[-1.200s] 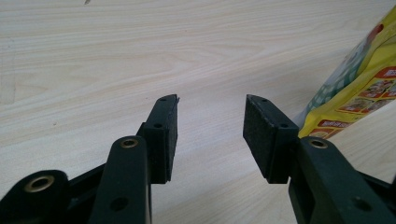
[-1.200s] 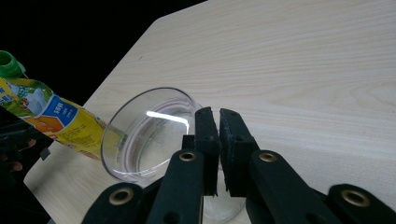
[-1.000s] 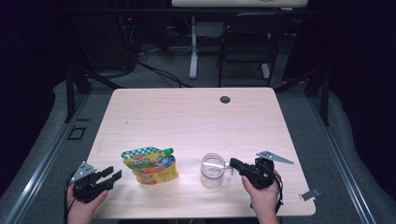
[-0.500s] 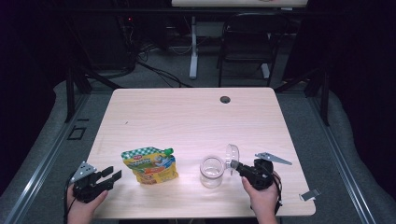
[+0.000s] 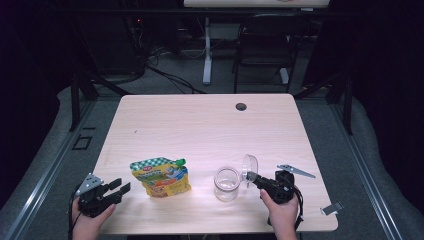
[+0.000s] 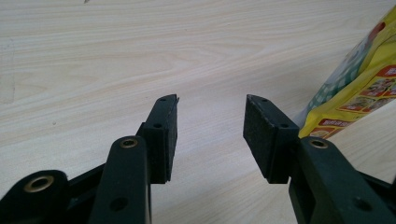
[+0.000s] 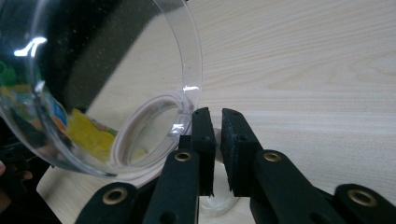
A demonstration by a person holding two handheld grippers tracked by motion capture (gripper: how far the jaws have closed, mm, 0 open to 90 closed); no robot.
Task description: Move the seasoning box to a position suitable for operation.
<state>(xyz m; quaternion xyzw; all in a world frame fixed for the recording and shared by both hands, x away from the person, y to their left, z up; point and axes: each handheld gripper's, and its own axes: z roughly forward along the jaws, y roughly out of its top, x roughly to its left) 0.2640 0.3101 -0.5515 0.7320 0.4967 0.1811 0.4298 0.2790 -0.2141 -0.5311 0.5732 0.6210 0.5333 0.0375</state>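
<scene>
A clear plastic jar (image 5: 227, 183) stands open near the table's front edge. My right gripper (image 5: 251, 176) is just right of it, shut on the rim of the jar's clear lid (image 5: 249, 165), which it holds tilted on edge above the jar's right side. In the right gripper view the domed lid (image 7: 93, 84) rises left of the closed jaws of my right gripper (image 7: 215, 116). A yellow and green food pouch (image 5: 161, 175) lies flat to the left of the jar. My left gripper (image 5: 120, 187) rests open at the front left, with the pouch (image 6: 359, 84) just right of my left gripper (image 6: 210, 105).
The light wooden table (image 5: 200, 125) has a dark cable hole (image 5: 241, 106) near its far edge. A chair (image 5: 265, 45) and desk legs stand on the floor beyond. A small grey clip (image 5: 331, 209) lies off the table's front right corner.
My right gripper has lifted the lid off the jar and tipped it up on edge to the jar's right. The left gripper and the pouch have stayed put.
</scene>
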